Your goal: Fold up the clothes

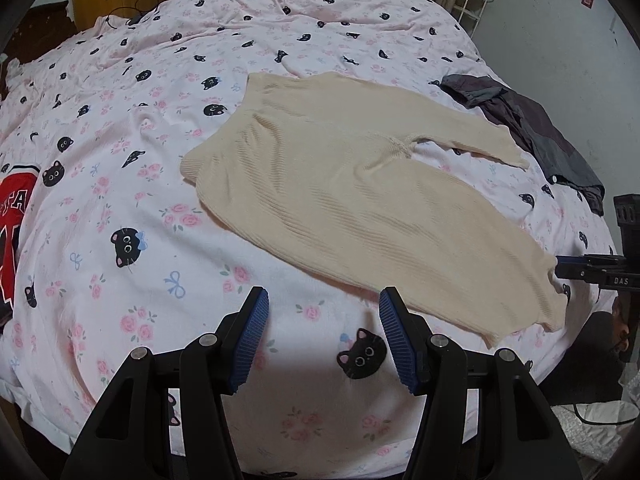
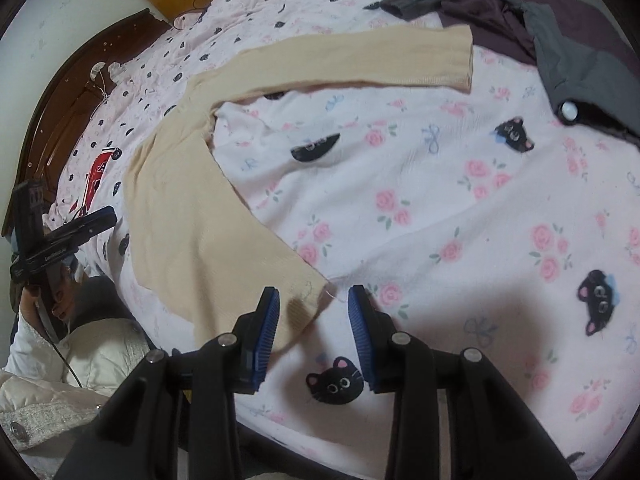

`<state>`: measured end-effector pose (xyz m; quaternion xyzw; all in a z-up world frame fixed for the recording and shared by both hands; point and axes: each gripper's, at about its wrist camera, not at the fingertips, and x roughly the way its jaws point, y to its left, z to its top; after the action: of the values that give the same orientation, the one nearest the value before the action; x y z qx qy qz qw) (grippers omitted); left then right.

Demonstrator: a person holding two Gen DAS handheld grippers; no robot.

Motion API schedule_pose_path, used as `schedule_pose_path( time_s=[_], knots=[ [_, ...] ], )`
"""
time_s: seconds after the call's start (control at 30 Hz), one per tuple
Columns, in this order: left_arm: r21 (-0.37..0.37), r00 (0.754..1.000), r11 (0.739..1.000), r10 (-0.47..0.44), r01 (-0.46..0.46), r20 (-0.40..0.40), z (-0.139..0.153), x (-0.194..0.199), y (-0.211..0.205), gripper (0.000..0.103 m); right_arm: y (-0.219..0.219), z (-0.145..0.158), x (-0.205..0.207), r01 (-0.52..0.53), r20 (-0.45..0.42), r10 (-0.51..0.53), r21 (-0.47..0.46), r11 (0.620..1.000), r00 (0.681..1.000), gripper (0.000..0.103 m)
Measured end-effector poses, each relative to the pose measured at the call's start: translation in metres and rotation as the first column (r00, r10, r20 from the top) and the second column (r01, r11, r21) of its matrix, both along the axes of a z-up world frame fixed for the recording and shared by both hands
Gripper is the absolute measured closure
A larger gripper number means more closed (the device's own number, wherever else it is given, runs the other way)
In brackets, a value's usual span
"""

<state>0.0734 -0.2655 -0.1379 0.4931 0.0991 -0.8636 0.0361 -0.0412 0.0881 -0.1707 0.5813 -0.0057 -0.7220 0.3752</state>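
Observation:
A pair of cream ribbed knit trousers (image 1: 340, 184) lies spread flat on the bed, waistband far left, its two legs running towards the right. My left gripper (image 1: 324, 296) hovers open over the bare sheet just short of the near leg, with nothing between its blue pads. In the right wrist view the near leg (image 2: 192, 216) ends at my right gripper (image 2: 314, 294). The hem's corner lies between its open fingers, and the pads do not press on it. Each gripper shows at the edge of the other's view: the right gripper (image 1: 568, 268) and the left gripper (image 2: 68, 236).
The bed's pink sheet (image 1: 120, 120) has black cat faces and roses. A dark grey and purple garment (image 1: 540, 128) (image 2: 560, 40) lies crumpled past the far leg. A red printed garment (image 1: 12, 220) sits at the left edge. A wooden headboard (image 2: 60, 120) is behind.

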Motion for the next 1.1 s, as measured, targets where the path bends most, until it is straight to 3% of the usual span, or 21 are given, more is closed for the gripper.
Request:
schedule_pose_path(
  time_s=[0.23, 0.57, 1.1],
  knots=[
    [-0.009, 1.0, 1.0, -0.012, 0.012, -0.001, 0.004, 0.001, 0.008, 0.05, -0.005, -0.009, -0.007, -0.031, 0.034, 0.032, -0.037, 0.999, 0.999, 0.097],
    [-0.019, 1.0, 1.0, 0.005, -0.005, 0.001, 0.006, 0.005, 0.003, 0.05, 0.004, -0.001, -0.001, -0.014, 0.028, 0.016, -0.057, 0.998, 0.999, 0.098],
    [-0.013, 1.0, 1.0, 0.011, -0.011, 0.003, 0.004, 0.007, 0.002, 0.05, 0.014, -0.007, 0.008, -0.004, 0.042, 0.005, -0.009, 1.0, 0.999, 0.098]
  ],
)
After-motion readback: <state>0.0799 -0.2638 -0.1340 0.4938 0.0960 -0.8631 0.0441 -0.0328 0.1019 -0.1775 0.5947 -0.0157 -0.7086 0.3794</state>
